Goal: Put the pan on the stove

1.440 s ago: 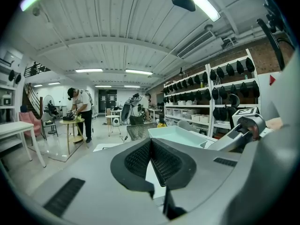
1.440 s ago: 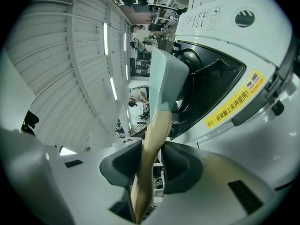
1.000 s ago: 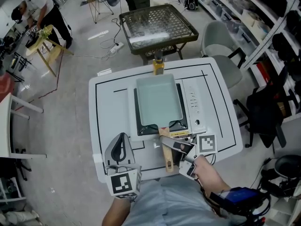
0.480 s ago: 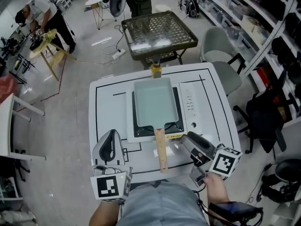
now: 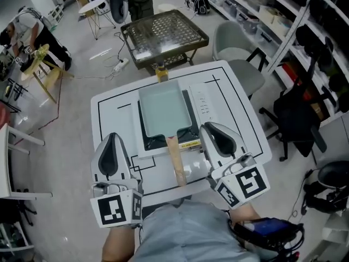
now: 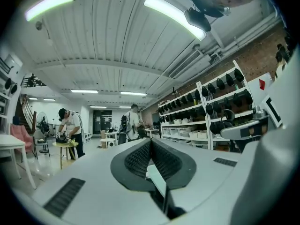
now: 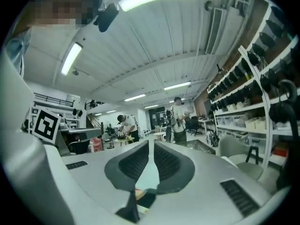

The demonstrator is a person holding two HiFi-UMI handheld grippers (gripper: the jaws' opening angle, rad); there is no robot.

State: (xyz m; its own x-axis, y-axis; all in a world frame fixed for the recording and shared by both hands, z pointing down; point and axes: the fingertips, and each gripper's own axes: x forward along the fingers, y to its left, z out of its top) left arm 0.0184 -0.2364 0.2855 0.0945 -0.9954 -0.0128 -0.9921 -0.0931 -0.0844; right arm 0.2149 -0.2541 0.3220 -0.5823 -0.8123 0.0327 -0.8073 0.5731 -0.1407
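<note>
From my seat I see the pan (image 5: 159,111) lying on the stove (image 5: 190,133), which stands mid-worktop (image 5: 114,119) inside black marked lines. The pan is rectangular and shallow, with a pale mint-green inside, and it covers most of the black cooking surface. A strip of the stove's white control panel (image 5: 203,103) shows along its right side. Its straight, light wooden handle (image 5: 175,162) points back towards me, reaching past the stove's front edge over the worktop. The handle runs between my two tools and neither touches it. The left hand-held gripper (image 5: 112,141) sits at the near left of the worktop, well apart from the pan. Its own view shows the ribbed pads together at the tips with nothing in them. The right hand-held gripper (image 5: 210,130) sits just right of the handle, beside the stove's front corner. Its jaws are closing, down to a narrow slit, with nothing between them.
</note>
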